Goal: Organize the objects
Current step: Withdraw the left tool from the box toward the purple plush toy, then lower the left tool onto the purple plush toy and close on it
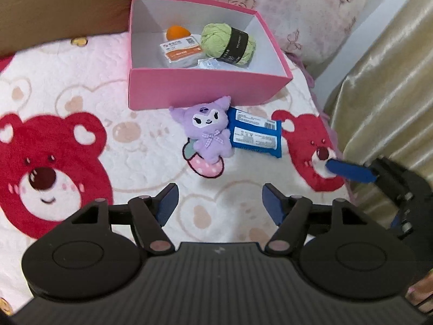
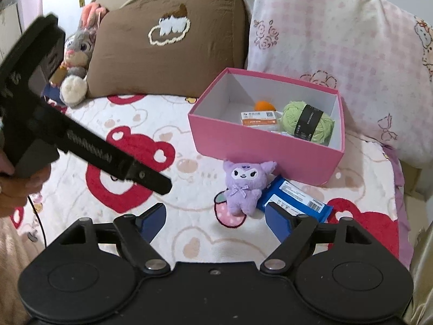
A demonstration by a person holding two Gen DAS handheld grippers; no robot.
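A pink box (image 1: 205, 88) (image 2: 259, 146) sits on the bear-print blanket. It holds a green yarn ball (image 1: 230, 44) (image 2: 307, 122), an orange ball (image 1: 177, 32) (image 2: 263, 105) and a white-and-orange packet (image 1: 181, 50) (image 2: 258, 117). In front of the box lie a purple plush toy (image 1: 209, 132) (image 2: 246, 187) and a blue snack packet (image 1: 254, 132) (image 2: 295, 199), side by side. My left gripper (image 1: 219, 203) hovers open short of the plush, nothing between its fingers. My right gripper (image 2: 213, 219) is open too, its right finger (image 2: 278, 222) in front of the blue packet.
A brown pillow (image 2: 167, 46) and a pink floral pillow (image 2: 338, 54) stand behind the box. A grey rabbit plush (image 2: 77, 62) leans by the brown pillow. A gold curtain (image 1: 387, 94) hangs at the right. The other gripper's body (image 2: 40, 113), held by a hand (image 2: 16, 187), crosses the left side.
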